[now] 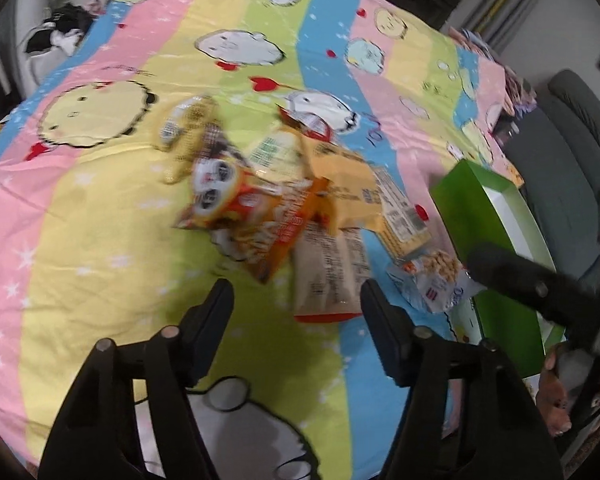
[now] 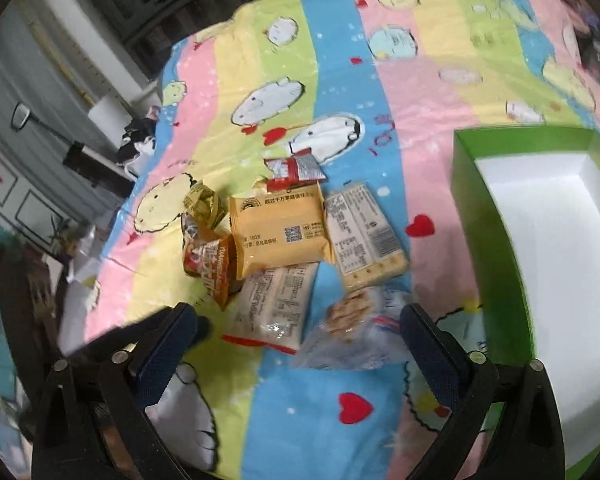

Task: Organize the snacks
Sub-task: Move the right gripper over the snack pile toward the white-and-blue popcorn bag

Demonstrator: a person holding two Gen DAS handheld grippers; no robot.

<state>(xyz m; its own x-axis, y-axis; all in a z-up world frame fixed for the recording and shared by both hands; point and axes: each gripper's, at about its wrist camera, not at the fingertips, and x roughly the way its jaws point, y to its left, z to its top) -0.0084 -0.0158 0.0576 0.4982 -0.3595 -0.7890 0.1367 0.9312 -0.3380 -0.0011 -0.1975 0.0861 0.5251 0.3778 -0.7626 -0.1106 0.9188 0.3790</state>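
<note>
Left gripper (image 1: 296,300) spread, nothing between the fingers, hovering over the striped pastel cartoon bedsheet (image 1: 100,220). Just ahead: beige printed snack packet (image 1: 330,276), then the orange foil snack bag (image 1: 256,220) in the pile.

Right gripper (image 2: 300,328) spread wide and empty, above the clear plastic cracker bag (image 2: 352,332). Beyond it: yellow flat pastry packet (image 2: 280,232), red-silver wrapper (image 2: 296,170) farthest. Green cardboard box with white inside (image 2: 488,240) sits right of the pile, apart.

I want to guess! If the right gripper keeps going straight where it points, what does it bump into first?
Probably the clear cracker packet, lying between the open right gripper fingers' line on the bedsheet. Depth is hard to judge.
</note>
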